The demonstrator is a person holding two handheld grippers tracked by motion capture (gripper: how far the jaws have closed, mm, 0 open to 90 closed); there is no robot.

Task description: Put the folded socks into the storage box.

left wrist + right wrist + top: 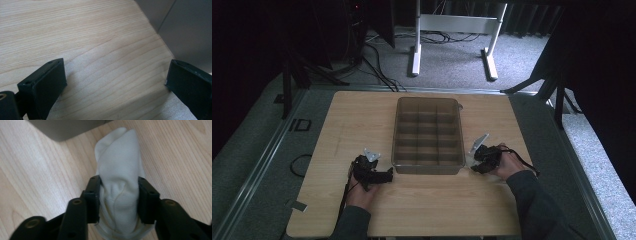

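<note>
White cloth (120, 170): lower end running off the frame's bottom edge, sides being covered by the right gripper (119, 195) jaws. Grey bin (185, 30) being cropped at upper right.

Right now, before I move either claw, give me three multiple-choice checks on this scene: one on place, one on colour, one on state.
1. Where is the organiser box?
A. between the two claws
B. left of both claws
C. on the floor

2. What colour is the folded cloth?
A. red
B. white
C. blue

3. How is the left claw?
A. shut on the cloth
B. shut on the box
C. open over bare table

Key: 1 A, the high view shows a claw at each near corner. 2 B, plain in the right claw view. 3 C, jaws wide apart over table.
</note>
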